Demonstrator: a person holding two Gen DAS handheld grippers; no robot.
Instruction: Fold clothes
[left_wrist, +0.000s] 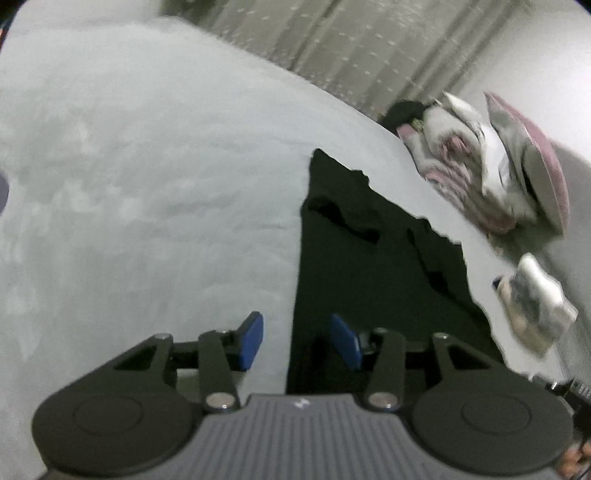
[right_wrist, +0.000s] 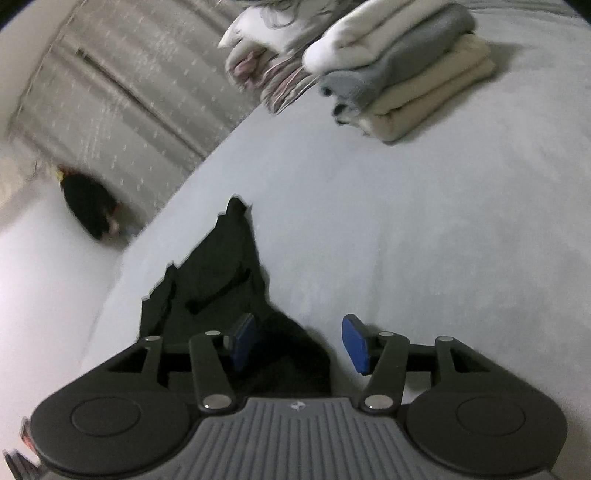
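A black garment (left_wrist: 369, 266) lies flat on the pale grey bed sheet (left_wrist: 147, 184), wrinkled along its far edge. My left gripper (left_wrist: 299, 341) hovers over its near left edge, open, with the cloth's edge running under the gap and nothing pressed between the blue pads. In the right wrist view the same black garment (right_wrist: 218, 269) stretches away to the left. My right gripper (right_wrist: 299, 343) stands open over its near right corner; the left pad is above the cloth, the right pad above bare sheet.
A stack of folded white, grey and cream clothes (right_wrist: 399, 74) sits on the bed at the far right. A heap of pink and white bedding (left_wrist: 491, 166) lies at the bed's edge. A curtain (left_wrist: 351, 48) hangs behind, and a dark bundle (right_wrist: 88, 206) rests on the floor.
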